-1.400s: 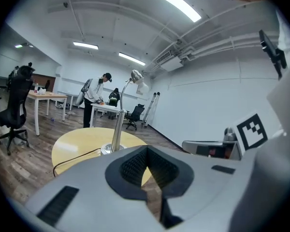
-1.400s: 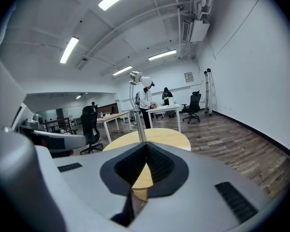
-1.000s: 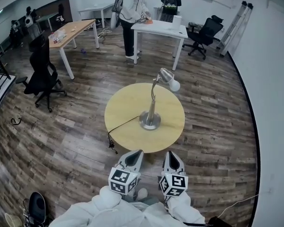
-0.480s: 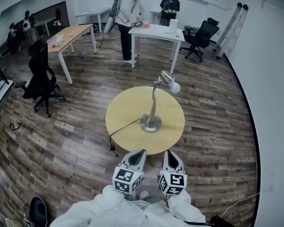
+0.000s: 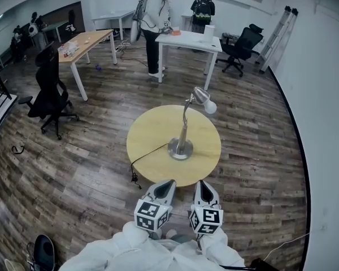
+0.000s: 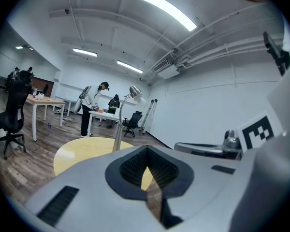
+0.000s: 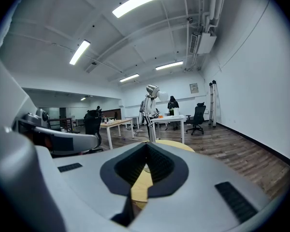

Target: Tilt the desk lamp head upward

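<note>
Small change only. Both tool cameras have pitched up a touch: in the left tool view the lamp's base has dropped out of sight behind the tool body and only the stem and lamp head (image 6: 134,91) show. In the right tool view the lamp head (image 7: 152,90) has slid slightly right of where it was. From the head view the round counter (image 5: 150,134) has crept a little nearer to you.

The lamp (image 5: 182,129) itself hasn't changed. Its base (image 5: 181,148) sits mid-counter, the cord (image 5: 144,154) runs off the near-left edge, and the lamp head (image 5: 200,96) keeps the same droop, bulb (image 5: 210,107) pointing down and to the right. So the head isn't tilted up as things stand.

Left tool (image 5: 167,183) and right tool (image 5: 203,185) are side by side in front of you, just short of the counter's near edge and well apart from the lamp. Jaws on both are together or down to a thin slit, nothing between them.

Net: you've closed in, not made contact. You'd need jaw clearance to take the head.
</note>
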`<action>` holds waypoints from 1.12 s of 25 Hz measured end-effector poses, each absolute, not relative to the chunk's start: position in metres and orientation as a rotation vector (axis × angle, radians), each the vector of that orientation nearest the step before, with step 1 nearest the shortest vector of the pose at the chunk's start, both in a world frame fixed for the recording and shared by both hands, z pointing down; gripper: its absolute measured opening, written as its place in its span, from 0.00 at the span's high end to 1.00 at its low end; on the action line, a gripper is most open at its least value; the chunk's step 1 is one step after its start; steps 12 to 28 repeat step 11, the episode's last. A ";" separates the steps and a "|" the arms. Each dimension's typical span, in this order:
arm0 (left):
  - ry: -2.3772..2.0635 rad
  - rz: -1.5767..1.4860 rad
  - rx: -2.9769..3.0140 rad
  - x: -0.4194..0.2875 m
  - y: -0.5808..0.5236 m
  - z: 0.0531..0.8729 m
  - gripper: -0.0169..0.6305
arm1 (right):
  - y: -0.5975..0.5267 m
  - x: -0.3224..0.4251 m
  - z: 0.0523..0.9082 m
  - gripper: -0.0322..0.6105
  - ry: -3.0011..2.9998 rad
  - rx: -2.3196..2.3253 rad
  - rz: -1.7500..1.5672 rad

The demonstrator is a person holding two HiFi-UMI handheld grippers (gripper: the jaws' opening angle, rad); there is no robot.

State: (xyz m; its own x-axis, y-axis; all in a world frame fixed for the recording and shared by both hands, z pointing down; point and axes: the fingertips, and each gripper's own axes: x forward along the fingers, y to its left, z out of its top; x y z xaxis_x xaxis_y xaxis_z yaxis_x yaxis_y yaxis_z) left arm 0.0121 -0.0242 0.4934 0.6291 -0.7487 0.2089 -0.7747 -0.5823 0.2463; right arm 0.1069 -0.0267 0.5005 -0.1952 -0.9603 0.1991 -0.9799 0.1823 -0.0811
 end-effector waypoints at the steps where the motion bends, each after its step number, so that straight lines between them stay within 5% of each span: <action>1: -1.226 0.117 2.540 0.013 -0.025 0.493 0.97 | -0.027 0.107 0.500 0.93 -2.336 1.922 0.287; 28: -1.246 0.099 2.517 0.019 -0.034 0.490 0.97 | -0.032 0.116 0.498 0.93 -2.348 1.909 0.273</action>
